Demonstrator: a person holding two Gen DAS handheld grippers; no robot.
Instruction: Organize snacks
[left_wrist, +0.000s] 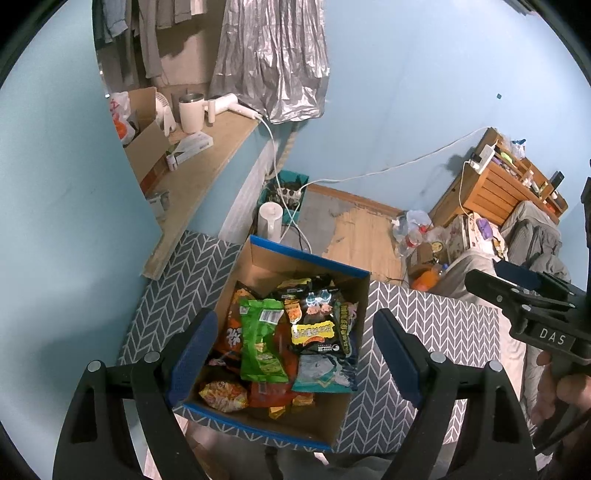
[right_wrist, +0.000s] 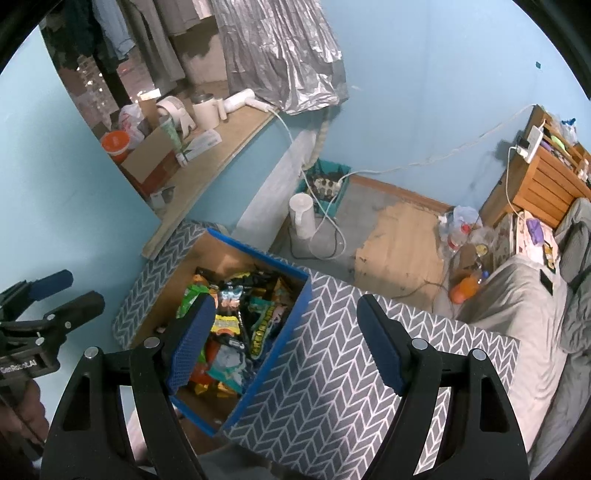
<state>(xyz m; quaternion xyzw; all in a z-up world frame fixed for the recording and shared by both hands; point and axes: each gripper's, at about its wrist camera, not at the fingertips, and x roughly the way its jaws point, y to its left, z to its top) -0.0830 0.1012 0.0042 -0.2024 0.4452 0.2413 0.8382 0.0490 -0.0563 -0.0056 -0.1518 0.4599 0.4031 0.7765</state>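
Both grippers, left (left_wrist: 291, 354) and right (right_wrist: 286, 341), gaping empty above box (left_wrist: 310, 264) at table's (left_wrist: 424, 314) left edge, snacks (left_wrist: 264, 341) piled inside, ready for picking.

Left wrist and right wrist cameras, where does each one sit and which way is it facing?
Left wrist: on the left tongs, open, aimed steeply down at the snack box; right tongs and hand at right.
Right wrist: on the right tongs, open, over the patterned table; left tongs at left.
Shared: box, table.
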